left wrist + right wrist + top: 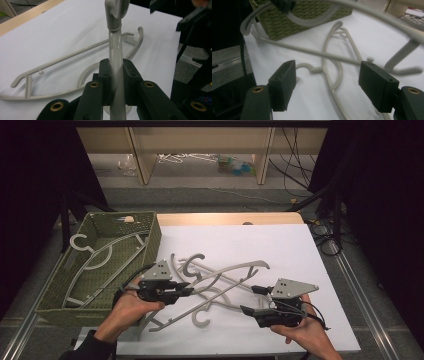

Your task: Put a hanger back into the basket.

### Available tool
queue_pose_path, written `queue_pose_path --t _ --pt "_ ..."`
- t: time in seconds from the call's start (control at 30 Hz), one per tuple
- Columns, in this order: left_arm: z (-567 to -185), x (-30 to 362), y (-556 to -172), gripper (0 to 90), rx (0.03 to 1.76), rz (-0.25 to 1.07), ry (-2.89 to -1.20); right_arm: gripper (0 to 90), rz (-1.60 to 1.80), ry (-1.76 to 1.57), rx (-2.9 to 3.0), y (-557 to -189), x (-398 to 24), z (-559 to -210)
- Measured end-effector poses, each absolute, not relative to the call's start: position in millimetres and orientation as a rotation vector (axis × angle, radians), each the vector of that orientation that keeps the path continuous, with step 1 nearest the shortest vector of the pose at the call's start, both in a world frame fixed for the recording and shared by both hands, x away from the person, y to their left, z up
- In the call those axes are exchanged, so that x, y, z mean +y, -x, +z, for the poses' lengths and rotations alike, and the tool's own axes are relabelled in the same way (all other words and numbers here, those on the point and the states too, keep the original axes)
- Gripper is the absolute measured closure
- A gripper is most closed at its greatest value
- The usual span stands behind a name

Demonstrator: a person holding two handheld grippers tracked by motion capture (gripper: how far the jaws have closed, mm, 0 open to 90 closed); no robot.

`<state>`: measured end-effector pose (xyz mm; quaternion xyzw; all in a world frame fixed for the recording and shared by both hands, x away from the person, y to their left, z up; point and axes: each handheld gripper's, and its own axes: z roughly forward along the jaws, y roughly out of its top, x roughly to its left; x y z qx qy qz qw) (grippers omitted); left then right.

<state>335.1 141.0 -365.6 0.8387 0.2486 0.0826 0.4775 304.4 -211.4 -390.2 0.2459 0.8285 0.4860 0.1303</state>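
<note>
Hands hold both grippers at the near edge. Left of the pile, the basket already holds two hangers; several remain. Just right of it, the left gripper clamps one hanger. Right of the pile, the right gripper gapes, holding nothing.

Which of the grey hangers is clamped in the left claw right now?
The lifted hanger, pinched at its neck by the left claw; the other hangers lie loose on the white table.
</note>
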Motion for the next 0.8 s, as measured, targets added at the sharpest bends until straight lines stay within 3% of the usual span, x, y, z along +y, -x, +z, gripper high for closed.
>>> queue_pose_path --t 0.33,0.8 --pt "-320.3 173.0 -326.8 79.1 0.639 0.270 -2.009 31.5 1.399 -0.727 2.442 -303.0 -209.8 -398.2" --pt "-298.0 231.2 -335.7 79.1 0.752 0.334 -1.905 30.6 1.370 -0.737 2.479 -306.3 -209.0 -408.4"
